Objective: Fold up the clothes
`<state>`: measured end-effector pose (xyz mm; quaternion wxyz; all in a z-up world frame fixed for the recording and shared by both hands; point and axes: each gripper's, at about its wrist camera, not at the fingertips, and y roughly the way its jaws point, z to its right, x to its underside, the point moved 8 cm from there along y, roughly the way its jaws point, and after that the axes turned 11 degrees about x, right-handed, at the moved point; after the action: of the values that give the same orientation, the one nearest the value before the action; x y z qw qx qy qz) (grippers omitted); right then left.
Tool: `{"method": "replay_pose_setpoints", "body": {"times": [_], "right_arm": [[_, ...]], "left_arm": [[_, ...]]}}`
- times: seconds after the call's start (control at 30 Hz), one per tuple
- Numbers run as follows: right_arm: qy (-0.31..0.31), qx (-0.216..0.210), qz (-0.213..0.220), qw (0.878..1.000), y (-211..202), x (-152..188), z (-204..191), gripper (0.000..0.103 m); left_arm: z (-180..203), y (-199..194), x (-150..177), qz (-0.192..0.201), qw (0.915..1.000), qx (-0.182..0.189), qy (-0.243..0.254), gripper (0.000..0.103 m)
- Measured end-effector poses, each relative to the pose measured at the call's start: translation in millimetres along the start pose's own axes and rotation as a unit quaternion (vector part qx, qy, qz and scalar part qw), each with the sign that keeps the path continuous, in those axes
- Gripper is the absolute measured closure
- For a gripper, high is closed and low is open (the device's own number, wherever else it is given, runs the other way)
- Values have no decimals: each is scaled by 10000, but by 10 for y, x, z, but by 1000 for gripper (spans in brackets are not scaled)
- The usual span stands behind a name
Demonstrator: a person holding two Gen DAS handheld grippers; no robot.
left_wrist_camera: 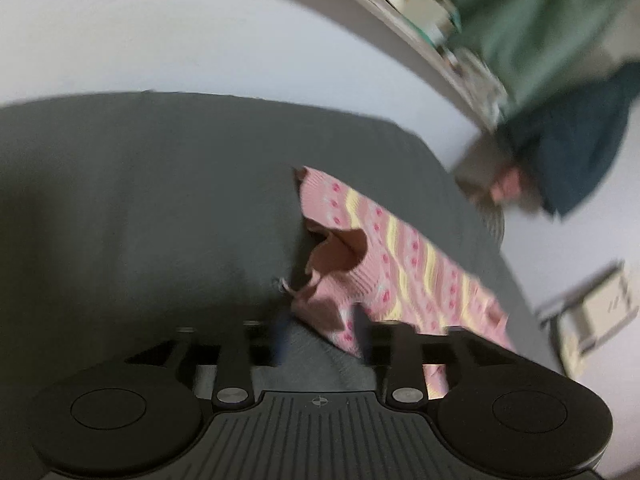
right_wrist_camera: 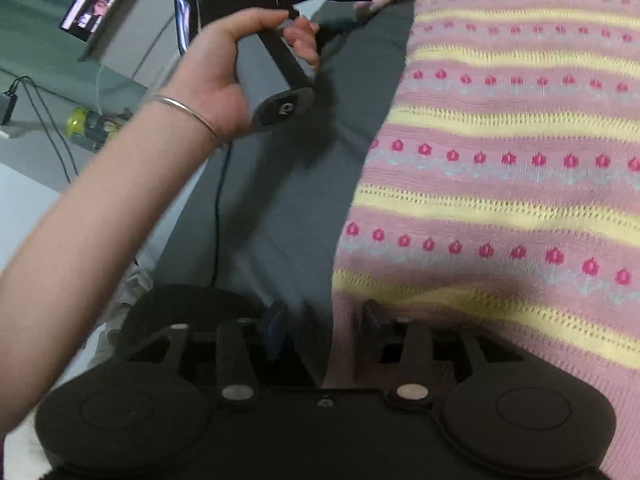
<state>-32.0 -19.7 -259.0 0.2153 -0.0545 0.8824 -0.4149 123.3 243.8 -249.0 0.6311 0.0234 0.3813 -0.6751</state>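
Lying flat: one pink sweater (right_wrist_camera: 500, 160), one grey cloth (left_wrist_camera: 160, 200)

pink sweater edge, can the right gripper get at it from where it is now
Probably yes. The right gripper stands open, straddling the edge of the pink sweater where it meets the grey cloth, and nothing lies between.

The scene is being viewed from both wrists, each camera being aimed forward and downward, close over a grey cloth (left_wrist_camera: 160, 200). The pink knitted sweater (left_wrist_camera: 400, 272) is being shared by both views, and is being seen nearer from the right wrist.
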Motion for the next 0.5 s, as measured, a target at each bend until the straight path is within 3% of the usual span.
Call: {"method": "replay_pose_setpoints", "body": {"times": [0.03,0.2,0.4,0.5], "right_arm": [[-14,8,67,10000,-62,2,-3,62],[4,257,460,9986,-485,-81,127,55],[-4,963,1358,9860,-980,-512,411,50],[-42,1259,1734,9768,-1178,-740,477,50]], "left_arm": [[-15,-47,-8,152,9998,10,-154,29],[-87,-308,106,850,9934,19,-773,27],[-50,-192,29,860,9953,-444,26,27],[-81,-128,20,863,9951,-490,-34,27]]}}
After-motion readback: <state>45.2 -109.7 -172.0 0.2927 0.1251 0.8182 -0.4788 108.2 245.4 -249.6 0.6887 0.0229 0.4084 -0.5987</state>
